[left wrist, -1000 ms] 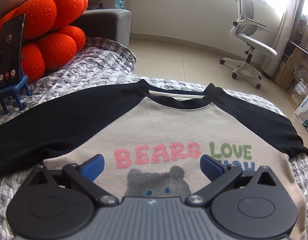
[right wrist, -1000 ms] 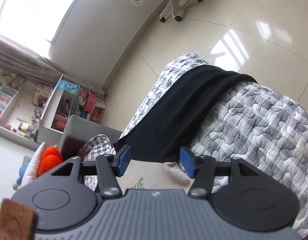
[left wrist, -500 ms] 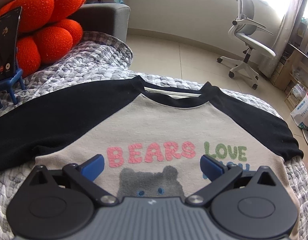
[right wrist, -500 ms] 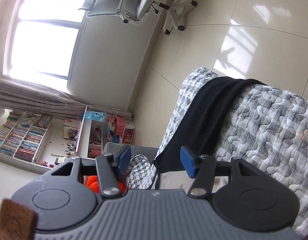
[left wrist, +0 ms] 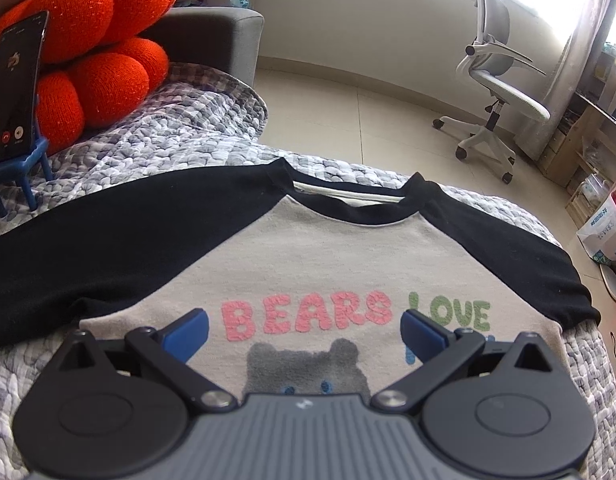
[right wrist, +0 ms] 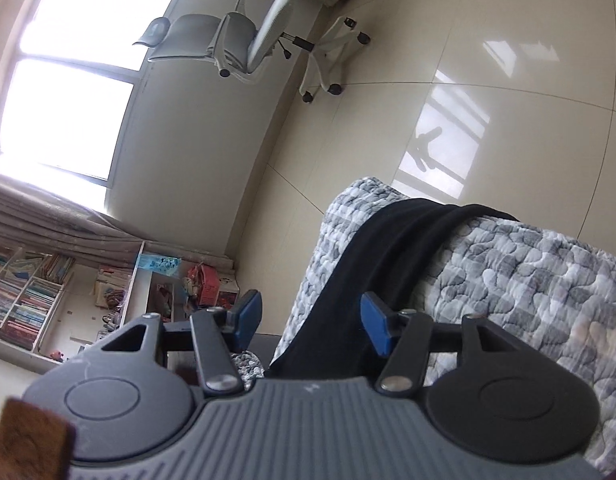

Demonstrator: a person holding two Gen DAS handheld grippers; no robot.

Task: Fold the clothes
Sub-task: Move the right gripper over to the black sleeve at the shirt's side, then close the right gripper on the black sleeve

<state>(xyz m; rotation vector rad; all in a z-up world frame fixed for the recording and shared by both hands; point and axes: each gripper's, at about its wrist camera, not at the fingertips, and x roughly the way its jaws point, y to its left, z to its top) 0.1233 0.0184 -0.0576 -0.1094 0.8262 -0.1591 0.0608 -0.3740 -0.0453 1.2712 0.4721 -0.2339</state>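
A grey shirt (left wrist: 339,256) with black sleeves lies flat, front up, on a grey quilt (left wrist: 180,136); pink "BEARS", green "LOVE" and a grey bear are printed on it. My left gripper (left wrist: 304,330) hovers open over the chest print with nothing between its blue pads. In the right wrist view one black sleeve (right wrist: 387,264) drapes over the quilt's (right wrist: 527,280) edge. My right gripper (right wrist: 309,320) stands open above that sleeve, tilted, holding nothing.
An orange plush cushion (left wrist: 100,48) and a phone (left wrist: 12,88) on a small blue stand sit at the back left. A grey sofa arm (left wrist: 220,36) is behind. A white office chair (left wrist: 499,92) stands on the tiled floor (right wrist: 467,80). Shelves (right wrist: 36,296) and a paper bag (left wrist: 603,228) line the room's sides.
The right gripper has rolled and lifted its view, so the shirt's grey body left sight and only the sleeve shows. The left gripper shifted slightly over the print. Both stayed open.
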